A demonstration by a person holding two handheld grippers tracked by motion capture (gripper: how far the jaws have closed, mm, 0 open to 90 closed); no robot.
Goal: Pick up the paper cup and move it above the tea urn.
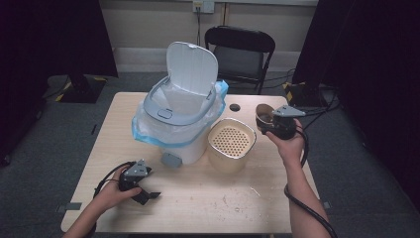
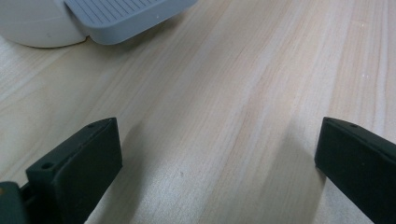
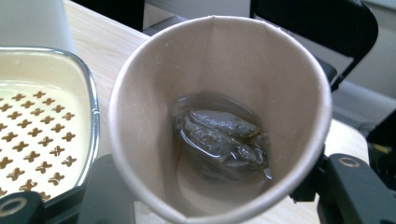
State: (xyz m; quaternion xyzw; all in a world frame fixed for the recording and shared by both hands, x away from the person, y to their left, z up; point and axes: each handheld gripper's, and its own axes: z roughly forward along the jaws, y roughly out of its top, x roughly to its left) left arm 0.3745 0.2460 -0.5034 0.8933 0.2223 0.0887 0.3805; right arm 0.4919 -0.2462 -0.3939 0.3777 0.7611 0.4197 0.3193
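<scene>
Wooden table, crumbs near front edge. Near: my left gripper low over bare wood, jaws apart, empty. My right gripper clamped on paper cup, raised, wet tea bag inside. Strainer basin just beside; open lined bin beyond. Judged step: draining cup. Next: tilt over strainer.

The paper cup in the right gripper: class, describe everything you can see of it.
The paper cup is brown, of plain paper by its look, with a thin rim pressed slightly out of round. The right gripper is shut on it, a black jaw at each side, and holds it above the table's right part, beside the perforated container. It is tipped toward the gripper's camera, so its inside shows: a wet, dark tea bag lies at the bottom in a little brownish liquid.
</scene>
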